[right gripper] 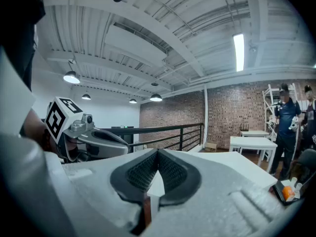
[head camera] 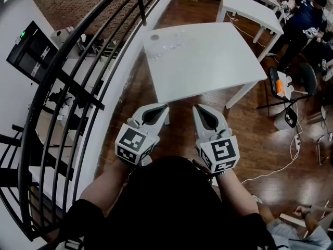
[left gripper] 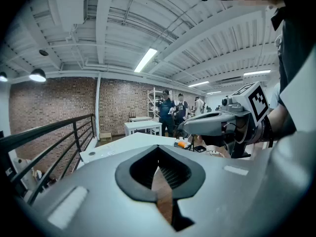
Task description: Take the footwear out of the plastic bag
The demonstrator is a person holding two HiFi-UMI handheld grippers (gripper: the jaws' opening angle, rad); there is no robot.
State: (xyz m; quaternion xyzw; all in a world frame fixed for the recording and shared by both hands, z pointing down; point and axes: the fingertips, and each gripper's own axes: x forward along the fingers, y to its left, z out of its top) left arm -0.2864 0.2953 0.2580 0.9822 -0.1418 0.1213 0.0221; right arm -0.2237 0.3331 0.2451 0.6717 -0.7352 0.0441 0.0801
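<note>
Both the left gripper and right gripper hang short of the white desk, fingers closed on nothing. A clear bag lies well ahead of them, near the desk's far left corner

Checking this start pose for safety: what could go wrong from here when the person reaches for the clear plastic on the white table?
1. The clear plastic lies near the far corner of the table, beside the railing; a long reach could nudge it over the edge.
2. The left gripper and right gripper are both shut and must open first; thin film may slip.
3. The white cable on the floor could catch a foot.
</note>
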